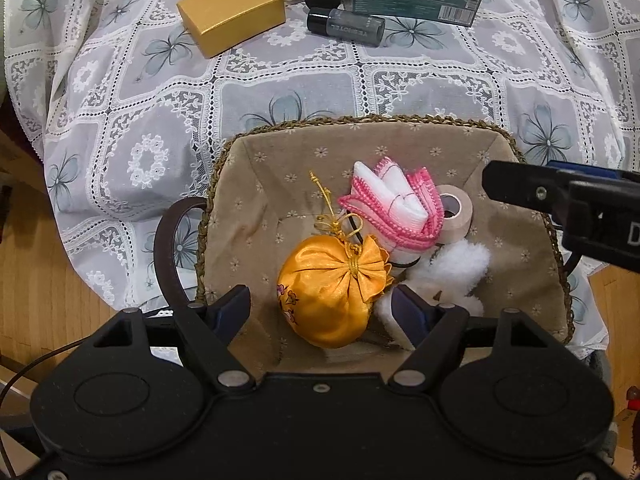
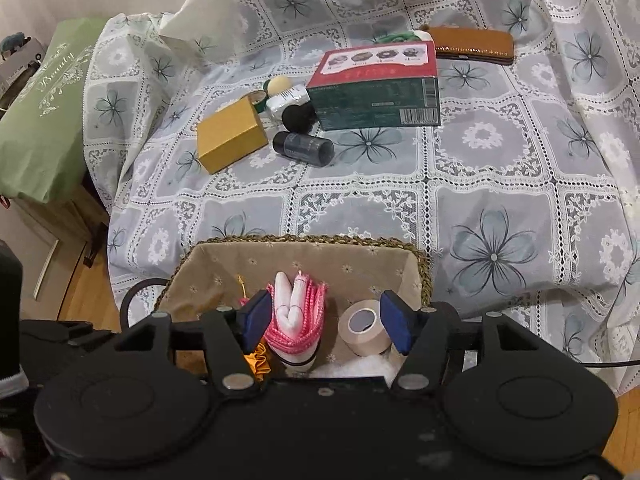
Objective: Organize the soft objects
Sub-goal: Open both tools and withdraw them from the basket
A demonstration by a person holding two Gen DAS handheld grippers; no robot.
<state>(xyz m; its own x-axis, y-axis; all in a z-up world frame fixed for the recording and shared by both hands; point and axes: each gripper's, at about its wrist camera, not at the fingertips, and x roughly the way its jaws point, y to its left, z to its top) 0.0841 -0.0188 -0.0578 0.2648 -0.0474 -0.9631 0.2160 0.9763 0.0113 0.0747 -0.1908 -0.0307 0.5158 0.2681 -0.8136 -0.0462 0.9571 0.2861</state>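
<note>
A woven basket [image 1: 496,130] with a beige floral lining sits at the near edge of the lace-covered surface. Inside lie an orange satin pouch [image 1: 332,292], a folded pink-and-white cloth bundle [image 1: 396,204], a beige tape roll [image 1: 456,204] and a white fluffy item [image 1: 456,264]. My left gripper [image 1: 320,308] hangs open over the basket, the pouch between its fingers and clear of the left pad. My right gripper [image 2: 326,320] is open over the same basket [image 2: 304,240], with the cloth bundle [image 2: 296,312] and tape roll [image 2: 364,326] between its pads. One of its fingers [image 1: 520,190] reaches in from the right.
Further back on the lace cloth lie a gold box [image 2: 232,140], a dark bottle [image 2: 304,148], a green-and-red carton [image 2: 376,96], a black sponge [image 2: 298,116], a beige sponge [image 2: 278,85] and a brown case [image 2: 472,44]. A green cushion [image 2: 44,108] sits left. Wooden floor shows below.
</note>
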